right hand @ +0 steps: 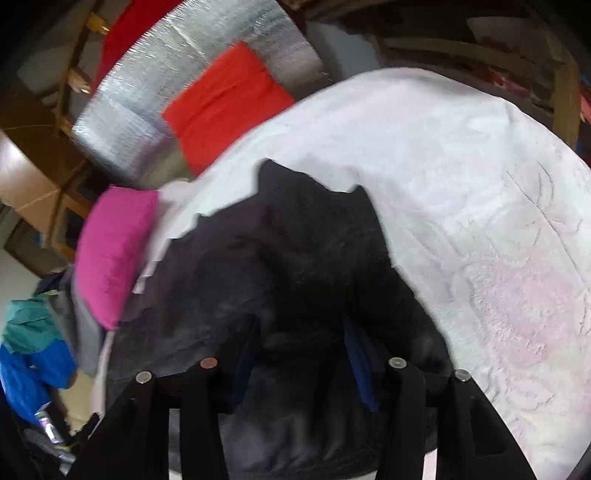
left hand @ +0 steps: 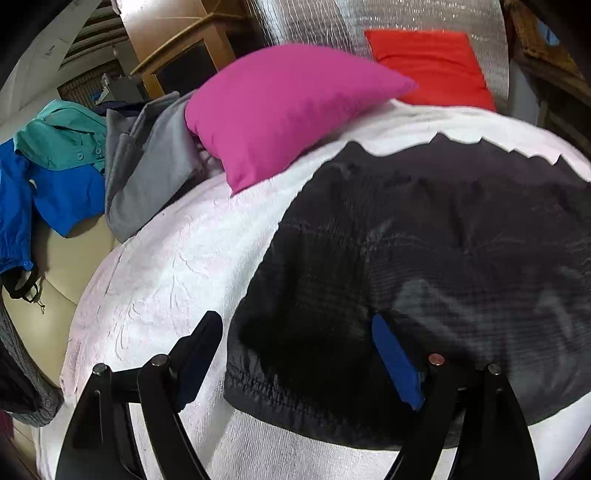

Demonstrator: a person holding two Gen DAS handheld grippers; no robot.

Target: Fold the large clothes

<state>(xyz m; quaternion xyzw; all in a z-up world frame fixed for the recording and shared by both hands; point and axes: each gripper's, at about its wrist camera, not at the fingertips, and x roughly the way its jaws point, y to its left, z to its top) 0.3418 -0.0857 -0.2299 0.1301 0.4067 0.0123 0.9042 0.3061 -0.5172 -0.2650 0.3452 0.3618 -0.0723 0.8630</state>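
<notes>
Left wrist: garment [left hand: 424, 236] between fingers [left hand: 397, 363] (spread).

We see even indoor light in both views, bright on the white bedspread [left hand: 155, 280], which nearly washes out. The silver panel [left hand: 332, 22] at the far side glints with small glare. The dark garment [left hand: 443, 240] swallows detail. The right wrist view is smeared with motion blur; the left is sharper. Fisheye bending curves everything, and the corners go black.
</notes>
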